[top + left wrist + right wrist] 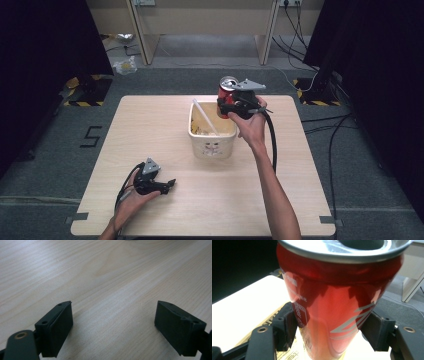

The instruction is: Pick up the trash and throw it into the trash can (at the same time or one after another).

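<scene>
1. Carrying is the step in hand, by my reading: the right hand-held gripper (231,107) has its two black jaws pressed against opposite sides of a red drinks can (227,90), which is held up off the tabletop (150,135).
2. In the right gripper view the can (337,302) stands nearly upright between the jaws, its silver top with an open mouth above them and its lower body clamped between the pads.
3. Just below and beside this hand-held gripper sits a cream tub (212,145) with scraps of rubbish and a white straw (205,117) leaning in it; the can hangs over the tub's far right corner.
4. The left hand-held gripper (170,184) rests low on the tabletop, well apart from the tub, its jaws spread wide with bare wood between them in the left gripper view (113,327); it holds nothing.
5. Next move, as I judge it: shift the can a little toward the tub's middle so it clears the rim and the straw, then let the jaws part so it drops inside.
6. Whether any liquid remains in the can cannot be told, so keeping it upright until release seems wise.
</scene>
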`<action>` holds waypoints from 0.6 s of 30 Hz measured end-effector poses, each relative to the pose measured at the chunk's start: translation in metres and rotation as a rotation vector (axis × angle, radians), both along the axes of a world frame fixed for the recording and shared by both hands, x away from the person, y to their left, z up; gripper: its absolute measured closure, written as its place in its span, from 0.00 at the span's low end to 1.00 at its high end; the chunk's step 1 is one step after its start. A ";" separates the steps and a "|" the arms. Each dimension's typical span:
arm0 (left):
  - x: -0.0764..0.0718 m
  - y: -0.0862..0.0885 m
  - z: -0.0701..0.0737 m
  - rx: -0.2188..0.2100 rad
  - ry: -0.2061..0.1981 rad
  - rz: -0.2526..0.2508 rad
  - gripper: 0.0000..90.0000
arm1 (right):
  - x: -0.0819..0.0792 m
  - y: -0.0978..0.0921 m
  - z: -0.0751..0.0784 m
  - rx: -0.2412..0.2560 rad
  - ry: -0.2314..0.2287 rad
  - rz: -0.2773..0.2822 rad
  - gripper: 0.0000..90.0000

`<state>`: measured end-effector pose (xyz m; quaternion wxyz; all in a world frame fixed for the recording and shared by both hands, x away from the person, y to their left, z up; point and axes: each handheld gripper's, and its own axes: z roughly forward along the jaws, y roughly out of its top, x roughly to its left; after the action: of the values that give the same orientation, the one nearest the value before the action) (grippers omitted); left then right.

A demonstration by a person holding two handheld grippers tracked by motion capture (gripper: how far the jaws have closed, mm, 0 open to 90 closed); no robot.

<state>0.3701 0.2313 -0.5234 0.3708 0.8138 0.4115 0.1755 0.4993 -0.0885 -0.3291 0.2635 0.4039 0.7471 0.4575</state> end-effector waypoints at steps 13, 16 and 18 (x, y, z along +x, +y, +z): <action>0.000 0.000 0.000 0.000 0.000 0.000 0.16 | 0.007 0.014 -0.017 -0.044 0.050 0.033 0.38; 0.000 0.000 0.000 0.000 0.001 0.000 0.16 | 0.008 0.017 -0.020 -0.053 0.059 0.041 0.38; 0.000 0.000 0.000 -0.001 0.001 0.000 0.16 | 0.009 0.019 -0.022 -0.054 0.069 0.043 0.38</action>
<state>0.3701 0.2313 -0.5233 0.3712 0.8137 0.4118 0.1750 0.5081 -0.0698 -0.3512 0.2388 0.3959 0.7764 0.4284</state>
